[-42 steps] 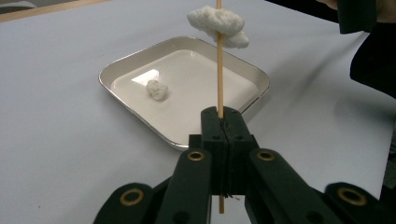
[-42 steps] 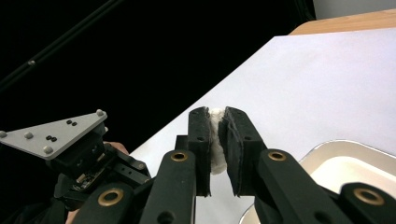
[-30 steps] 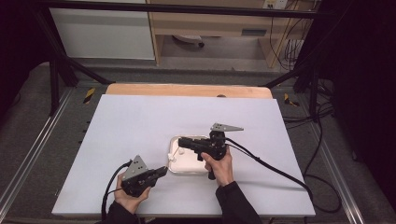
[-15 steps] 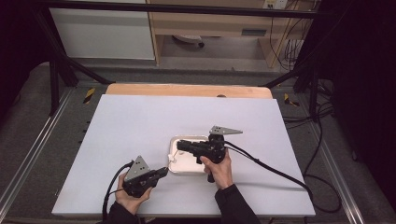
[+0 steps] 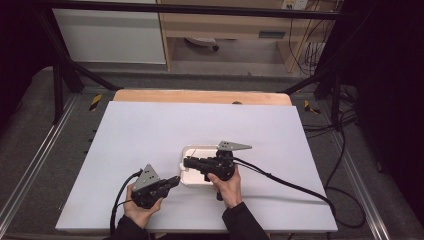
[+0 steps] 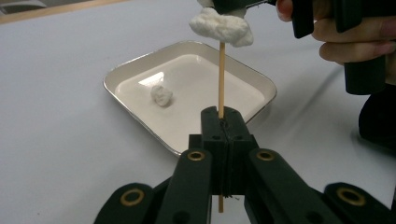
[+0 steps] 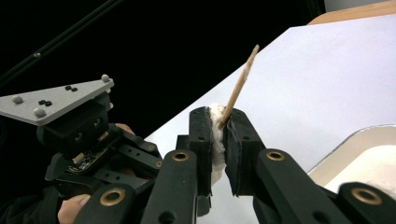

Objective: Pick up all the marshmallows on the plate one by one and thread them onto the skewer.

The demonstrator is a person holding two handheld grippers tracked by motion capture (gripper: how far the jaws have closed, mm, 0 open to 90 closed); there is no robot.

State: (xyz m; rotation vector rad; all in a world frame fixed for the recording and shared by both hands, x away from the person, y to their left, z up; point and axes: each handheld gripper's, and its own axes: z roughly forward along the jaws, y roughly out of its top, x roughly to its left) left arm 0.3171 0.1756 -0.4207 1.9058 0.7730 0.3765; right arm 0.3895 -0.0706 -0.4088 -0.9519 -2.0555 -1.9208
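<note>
Right tool (image 5: 189, 161) unmoved (marshmallow (image 7: 215, 140) pinched), skewer (image 6: 221, 79) steady

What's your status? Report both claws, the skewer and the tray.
Left claw shut on skewer, upright. Right claw shut on white lump threaded on it. One lump left in tray. Nothing in the way.

A large white rectangular board (image 5: 150, 130) is lying across the table, a light wooden tabletop edge (image 5: 200, 96) is showing beyond it, and black cables (image 5: 345, 145) are trailing over the grey floor at right.
</note>
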